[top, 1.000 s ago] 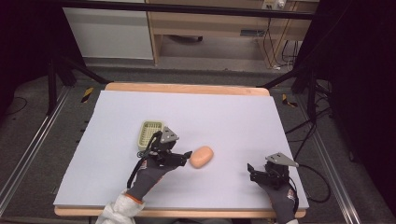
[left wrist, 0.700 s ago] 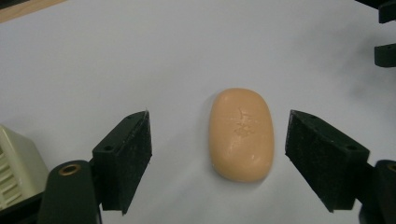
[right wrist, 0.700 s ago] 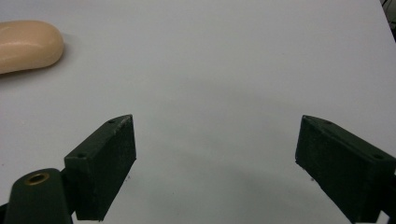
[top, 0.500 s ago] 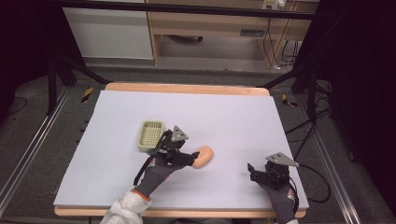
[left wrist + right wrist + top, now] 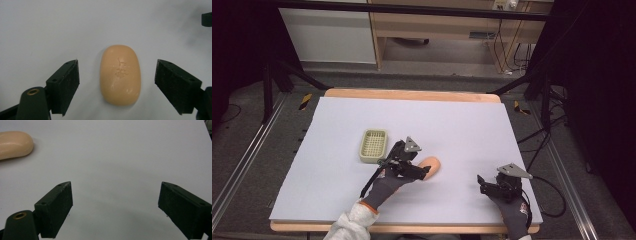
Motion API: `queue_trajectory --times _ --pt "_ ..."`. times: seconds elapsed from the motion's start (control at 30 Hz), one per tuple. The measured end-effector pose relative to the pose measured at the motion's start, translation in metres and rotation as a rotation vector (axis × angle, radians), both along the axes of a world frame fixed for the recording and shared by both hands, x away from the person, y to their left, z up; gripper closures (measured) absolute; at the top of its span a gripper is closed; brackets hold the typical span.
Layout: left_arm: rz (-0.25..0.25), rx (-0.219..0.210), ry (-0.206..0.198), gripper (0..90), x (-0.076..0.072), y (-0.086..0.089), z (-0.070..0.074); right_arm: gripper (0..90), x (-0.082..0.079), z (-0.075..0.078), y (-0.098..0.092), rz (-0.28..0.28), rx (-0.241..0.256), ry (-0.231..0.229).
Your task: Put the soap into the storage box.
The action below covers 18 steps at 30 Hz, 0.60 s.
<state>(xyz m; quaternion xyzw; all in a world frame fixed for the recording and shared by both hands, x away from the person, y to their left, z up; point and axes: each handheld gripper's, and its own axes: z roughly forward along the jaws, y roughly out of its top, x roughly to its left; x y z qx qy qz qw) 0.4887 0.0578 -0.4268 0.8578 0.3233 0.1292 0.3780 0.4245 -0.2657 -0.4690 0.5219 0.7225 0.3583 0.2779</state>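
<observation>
Here, soap (image 5: 120, 75) outside basket (image 5: 373, 145).

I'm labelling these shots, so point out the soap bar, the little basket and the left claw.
soap bar (image 5: 120, 75): left gripper view, middle of its top face.
basket (image 5: 373, 145): high view, its mesh floor.
left claw (image 5: 116, 83): left gripper view, midway between its open jaws.

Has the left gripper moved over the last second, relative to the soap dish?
Yes. In the high view the left gripper has shifted right, away from the soap dish, which stayed put, and now sits open astride the soap bar.

A ribbed basket (image 5: 373, 146) sits on the table (image 5: 472, 125).
</observation>
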Motion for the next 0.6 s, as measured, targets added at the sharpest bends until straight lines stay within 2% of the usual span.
queue_trajectory --times 0.27,0.4,0.6 --pt "-0.015 0.024 0.014 18.3 0.003 -0.009 -0.007 12.5 0.001 -0.001 0.0 0.002 -0.004 0.001" --pt "-0.03 0.053 0.026 18.1 0.005 -0.016 -0.013 12.6 0.001 -0.001 0.0 0.002 -0.001 0.003" --pt "-0.039 0.059 0.04 18.1 0.008 -0.021 -0.019 12.6 0.001 -0.002 0.0 0.004 -0.001 0.006"
